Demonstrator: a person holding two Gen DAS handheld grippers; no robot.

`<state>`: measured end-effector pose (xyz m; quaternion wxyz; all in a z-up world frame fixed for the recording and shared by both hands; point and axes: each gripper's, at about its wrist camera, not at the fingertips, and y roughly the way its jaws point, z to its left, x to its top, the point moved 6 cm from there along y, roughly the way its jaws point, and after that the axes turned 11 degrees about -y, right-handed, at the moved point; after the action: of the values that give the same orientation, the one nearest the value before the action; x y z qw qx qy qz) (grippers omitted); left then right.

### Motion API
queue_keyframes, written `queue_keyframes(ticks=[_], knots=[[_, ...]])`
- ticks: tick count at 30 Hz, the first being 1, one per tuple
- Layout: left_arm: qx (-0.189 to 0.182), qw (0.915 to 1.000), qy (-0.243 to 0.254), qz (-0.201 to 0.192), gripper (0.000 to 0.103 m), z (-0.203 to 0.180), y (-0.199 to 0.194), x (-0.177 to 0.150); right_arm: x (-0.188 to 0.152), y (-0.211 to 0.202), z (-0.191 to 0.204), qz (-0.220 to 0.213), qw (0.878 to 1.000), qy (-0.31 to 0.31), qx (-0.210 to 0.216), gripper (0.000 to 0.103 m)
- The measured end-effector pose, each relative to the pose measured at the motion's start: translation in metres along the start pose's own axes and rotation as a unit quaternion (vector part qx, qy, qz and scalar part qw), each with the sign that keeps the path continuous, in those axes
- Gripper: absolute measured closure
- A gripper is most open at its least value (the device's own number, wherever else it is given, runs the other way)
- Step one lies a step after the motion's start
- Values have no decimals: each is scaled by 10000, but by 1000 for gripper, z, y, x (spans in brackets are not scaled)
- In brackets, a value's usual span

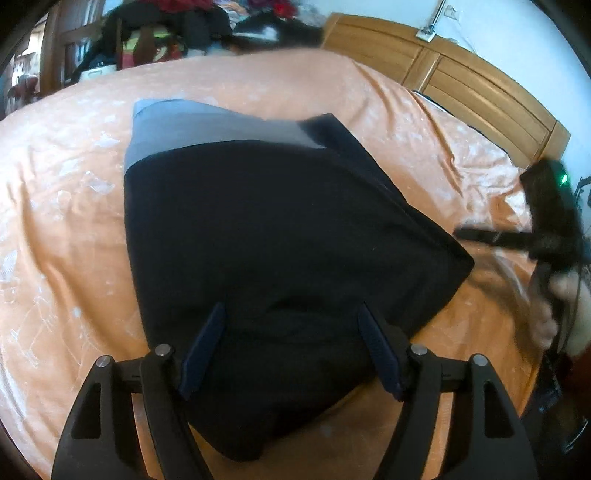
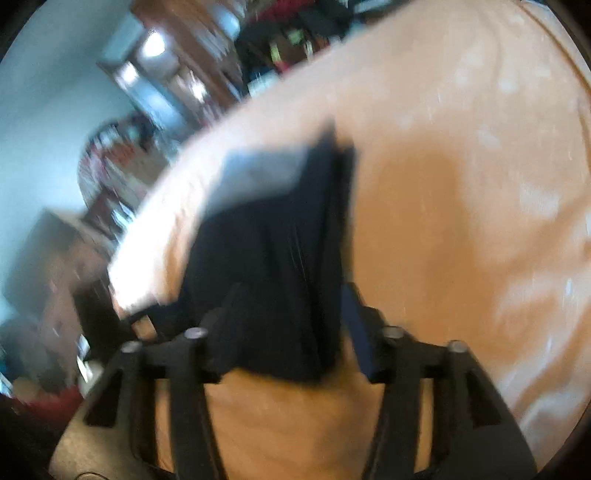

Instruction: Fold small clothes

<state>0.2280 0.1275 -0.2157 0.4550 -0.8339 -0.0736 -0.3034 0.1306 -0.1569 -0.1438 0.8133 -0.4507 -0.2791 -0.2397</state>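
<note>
A small black garment (image 1: 280,236) with a grey waistband (image 1: 207,129) lies flat on the orange bedsheet (image 1: 66,206). My left gripper (image 1: 291,308) is open just above its near edge, and the black cloth shows between the two blue-padded fingers (image 1: 207,343). The right gripper (image 1: 546,229), held by a hand (image 1: 565,295), hovers beyond the garment's right corner. The right wrist view is blurred. In it the garment (image 2: 273,240) stretches away with the grey band (image 2: 258,170) at its far end. My right gripper (image 2: 291,295) is open there, its fingers spread wide at the cloth's near end.
A wooden headboard (image 1: 461,85) borders the bed at the upper right. A heap of clothes and bags (image 1: 166,29) lies past the bed's far edge. Wooden furniture (image 2: 177,55) and clutter stand off the bed's left side. Orange sheet (image 2: 461,221) spreads around the garment.
</note>
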Motion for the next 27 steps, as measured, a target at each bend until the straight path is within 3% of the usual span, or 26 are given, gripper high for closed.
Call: queue_keyframes(ticks=[2,5,7,8,9,10,13,17,20,22,25,26,27], knots=[[47,10000,47,-25,27,-2,1,-1,15,24,-9,87,9999,67,-31,55],[2,10000,27,-46,26,-2,1,-1,13,68,-12,559,9984,85,89,66],[-36,10000,10,-59,26,-1,0,-2,4,86,-13,824,9964,-96,-175,71],[-36,10000,13,-61,26,-1,0,-2,2,88,-15,828,9963,-54,-238,82],[-35,10000,22,-57,26,-1,1,-2,3,86,-15,714,9972,-1,-205,102],[-30,10000,27,-51,26,-1,1,-2,8,80,-12,557,9982,-32,-219,103],[-8,10000,40,-49,25,-5,-2,-1,25,59,-5,194,9989,-251,-339,103],[-103,9999,5,-47,24,-3,-3,0,3,90,-16,810,9940,-430,-603,103],[-118,9998,-127,-136,25,-3,-18,3,8,87,-16,709,9942,-456,-674,103],[-176,9985,-194,-484,25,-3,-42,10,15,79,-5,698,9907,-731,-906,103],[-13,9958,-141,-899,24,1,-62,24,29,52,23,428,9821,-1286,-1307,84],[43,9961,-96,-875,24,4,-59,26,32,44,37,265,9814,-1380,-1304,62],[215,9971,19,-726,24,10,-45,25,30,42,45,201,9824,-1411,-1209,58]])
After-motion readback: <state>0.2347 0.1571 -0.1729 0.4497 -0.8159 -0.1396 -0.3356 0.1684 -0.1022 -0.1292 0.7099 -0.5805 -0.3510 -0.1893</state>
